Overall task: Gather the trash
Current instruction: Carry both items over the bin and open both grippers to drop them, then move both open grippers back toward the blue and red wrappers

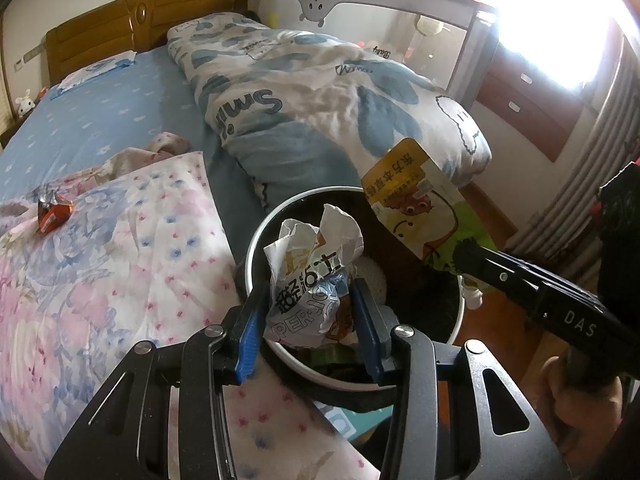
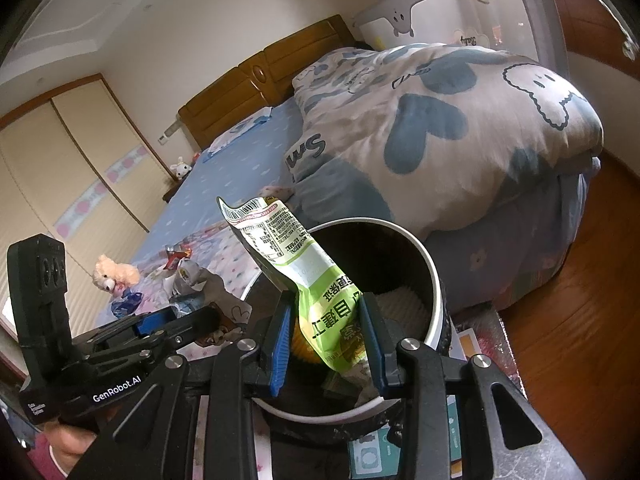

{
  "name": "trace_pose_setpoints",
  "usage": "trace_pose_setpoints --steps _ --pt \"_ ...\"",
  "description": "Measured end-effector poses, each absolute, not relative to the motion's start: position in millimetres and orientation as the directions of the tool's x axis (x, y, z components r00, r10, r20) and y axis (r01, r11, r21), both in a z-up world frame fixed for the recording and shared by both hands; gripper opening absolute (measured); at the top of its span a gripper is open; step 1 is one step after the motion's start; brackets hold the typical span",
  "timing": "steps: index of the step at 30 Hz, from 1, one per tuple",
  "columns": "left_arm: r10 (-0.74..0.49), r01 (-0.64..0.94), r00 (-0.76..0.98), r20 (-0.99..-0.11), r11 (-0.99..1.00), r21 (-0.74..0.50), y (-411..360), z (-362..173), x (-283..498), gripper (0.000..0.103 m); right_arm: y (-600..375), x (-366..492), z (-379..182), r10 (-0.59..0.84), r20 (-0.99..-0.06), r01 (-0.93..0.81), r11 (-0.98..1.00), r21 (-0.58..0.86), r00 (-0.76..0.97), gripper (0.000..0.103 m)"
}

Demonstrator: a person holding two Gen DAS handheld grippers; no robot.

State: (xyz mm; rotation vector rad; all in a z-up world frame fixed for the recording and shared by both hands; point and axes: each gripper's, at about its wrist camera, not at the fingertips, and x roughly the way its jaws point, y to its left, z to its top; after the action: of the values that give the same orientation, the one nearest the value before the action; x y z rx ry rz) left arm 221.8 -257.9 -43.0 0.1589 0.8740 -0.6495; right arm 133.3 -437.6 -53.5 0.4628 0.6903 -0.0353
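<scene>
My left gripper is shut on a crumpled white wrapper and holds it over the mouth of a round white-rimmed bin beside the bed. My right gripper is shut on a green and yellow snack pouch, also over the bin. The pouch shows in the left wrist view, held by the right gripper coming in from the right. A red-orange wrapper lies on the floral quilt at the left; it also shows in the right wrist view.
The bed has a blue sheet, a floral quilt and a rolled blue-heart duvet. A teddy bear and more wrappers lie on the quilt. A wooden floor is at the right, a wardrobe at the left.
</scene>
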Motion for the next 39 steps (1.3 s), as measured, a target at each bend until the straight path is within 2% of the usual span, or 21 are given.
trace_pose_setpoints --steps 15,19,21,23,24,26,34,38,39 --pt "-0.448 0.593 0.447 -0.774 0.796 -0.118 -273 -48 233 0.041 -444 150 -59 0.113 -0.648 0.204 0.897 0.393 0.753 0.033" --pt "-0.454 0.600 0.435 -0.778 0.790 -0.127 -276 -49 235 0.044 -446 155 -61 0.120 -0.657 0.205 0.895 0.396 0.744 0.035" --pt "-0.452 0.600 0.434 -0.779 0.790 -0.125 -277 -50 235 0.053 -447 157 -63 0.123 -0.660 0.208 0.893 0.400 0.741 0.036" --pt "-0.447 0.591 0.434 -0.782 0.797 -0.128 -274 -51 237 0.074 -450 157 -64 0.121 -0.663 0.220 0.886 0.407 0.739 0.038" --pt "-0.445 0.585 0.436 -0.782 0.800 -0.130 -273 -52 237 0.076 -451 157 -64 0.122 -0.662 0.224 0.883 0.413 0.740 0.040" --pt "-0.452 0.577 0.430 -0.782 0.803 -0.148 -266 -55 236 0.078 -454 153 -64 0.125 -0.651 0.227 0.874 0.429 0.749 0.052" --pt "-0.458 0.546 0.435 -0.775 0.819 -0.178 -232 -61 222 0.078 -446 139 -58 0.122 -0.621 0.219 0.869 0.444 0.774 0.069" --pt "-0.448 0.515 0.467 -0.762 0.839 -0.178 -204 -62 209 0.078 -432 130 -49 0.127 -0.595 0.198 0.871 0.450 0.793 0.087" --pt "-0.443 0.505 0.475 -0.760 0.845 -0.177 -198 -62 206 0.078 -427 129 -48 0.127 -0.590 0.192 0.873 0.448 0.797 0.089"
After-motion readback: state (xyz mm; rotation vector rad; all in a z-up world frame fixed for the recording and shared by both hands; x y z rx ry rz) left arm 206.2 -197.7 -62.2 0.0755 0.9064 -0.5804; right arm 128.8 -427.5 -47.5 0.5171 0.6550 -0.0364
